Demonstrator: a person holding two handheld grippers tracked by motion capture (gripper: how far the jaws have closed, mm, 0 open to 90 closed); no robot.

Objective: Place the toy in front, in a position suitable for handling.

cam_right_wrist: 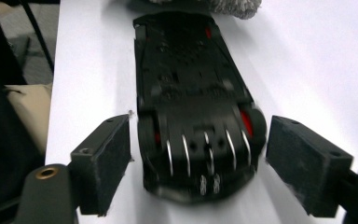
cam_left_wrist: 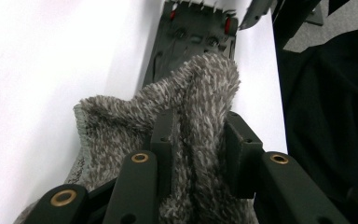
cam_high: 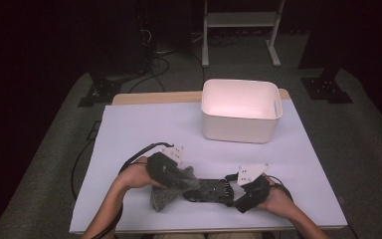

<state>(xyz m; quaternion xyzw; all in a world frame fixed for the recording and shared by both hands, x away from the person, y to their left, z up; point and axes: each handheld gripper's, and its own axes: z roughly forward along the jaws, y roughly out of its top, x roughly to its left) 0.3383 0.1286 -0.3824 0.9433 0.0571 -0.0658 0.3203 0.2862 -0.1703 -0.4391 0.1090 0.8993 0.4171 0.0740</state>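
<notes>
One black toy car — upside down, underside showing — beside fuzzy grey sock.

The sock lies just left of the toy car, the bin behind both.

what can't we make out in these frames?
- High view: where the grey fuzzy sock meets the black toy car is hidden under the left gripper.
- Left gripper view: the sock, pinched between the jaws, covers the car's near end.
- Right gripper view: the right gripper stands open around the upturned car; its underside is blurred, so detail is unreadable.
- High view: the inside of the white bin is washed out by glare.
</notes>
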